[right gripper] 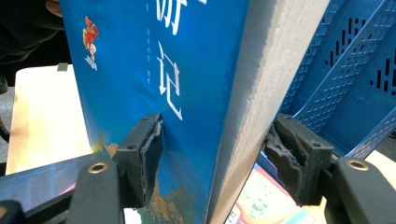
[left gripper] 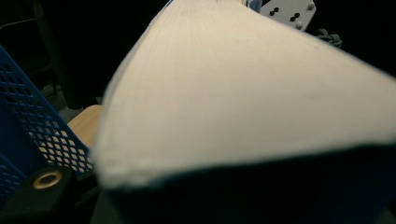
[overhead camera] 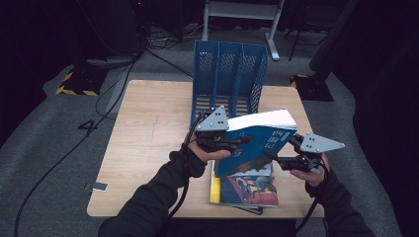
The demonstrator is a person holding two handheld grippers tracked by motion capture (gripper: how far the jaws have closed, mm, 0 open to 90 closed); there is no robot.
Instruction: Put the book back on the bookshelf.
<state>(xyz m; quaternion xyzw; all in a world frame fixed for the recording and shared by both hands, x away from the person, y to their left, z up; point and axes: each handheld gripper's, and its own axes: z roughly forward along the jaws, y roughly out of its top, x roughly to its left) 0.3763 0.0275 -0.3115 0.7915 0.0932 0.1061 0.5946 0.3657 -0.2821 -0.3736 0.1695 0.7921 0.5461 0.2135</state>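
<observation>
- My right gripper (right gripper: 212, 163) has its fingers (right gripper: 144, 154) pinching the thick blue book (right gripper: 154, 70) across its thickness: one pad on the front cover, the other against the back, just behind the page block.
- My left gripper (overhead camera: 236, 141) holds the same book at its opposite end. In the left gripper view the pale page edge sits right up against the camera and the fingers are hidden, so I judge a pinch from the high view, not from any pad I can see.
- The book hangs in the air between both hands, tilted, cover toward me, page block turned up and away.
- Landmark: the blue file rack (overhead camera: 228, 79). The book sits just in front of its open slots, long axis running across the rack's mouth.
- The coming move, as I judge it, turns on swinging that long axis in line with a slot; the left hand is nearer the rack.
- Below the book, a stack of other books (overhead camera: 247, 190) lies on the bench (overhead camera: 143, 148), on the near side from the rack.
- Hard to tell: which slot lines up, and whether the slots already hold anything.
</observation>
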